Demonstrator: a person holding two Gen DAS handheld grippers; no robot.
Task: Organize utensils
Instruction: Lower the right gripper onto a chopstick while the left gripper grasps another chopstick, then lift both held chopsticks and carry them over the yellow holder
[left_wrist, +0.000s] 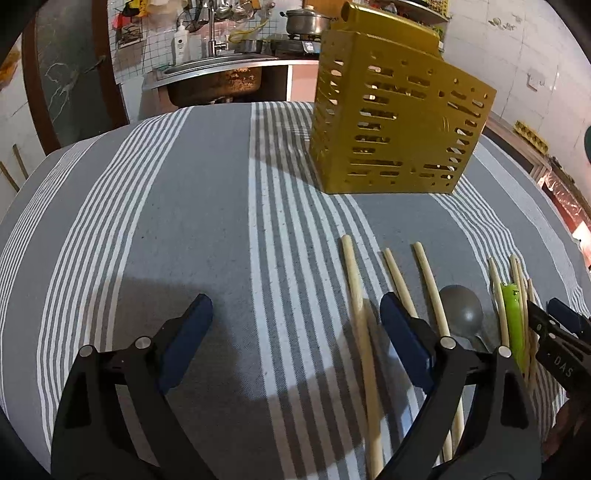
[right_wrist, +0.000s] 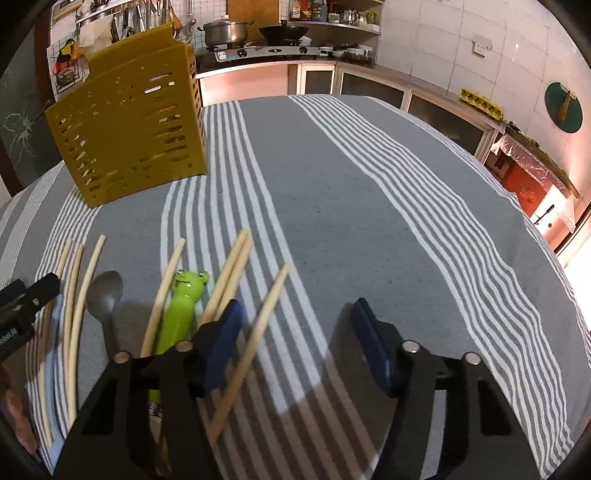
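So both claws are wide apart and holding nothing right now. The left claw hangs over the striped cloth on the desk, with its right finger just above the wooden chopsticks. The right claw sits low over the other end of the pile, its left finger right over a pair of chopsticks.

The stuff to sort is all loose on the cloth: several chopsticks fanned out, a grey spoon, and a green frog-headed utensil. The yellow slotted utensil holder stands upright further back, well apart from the pile.

My guess is the step in hand is picking the first piece. I'd go for one chopstick lying clear of the others, like the one furthest right in the right wrist view, pinch it mid-length so it doesn't swing, then tip it upright before dropping it in the holder.

Can't see the holder's open top or whether it has compartments. The near ends of the utensils are hidden under the claws, so what the frog thing actually is, no idea.
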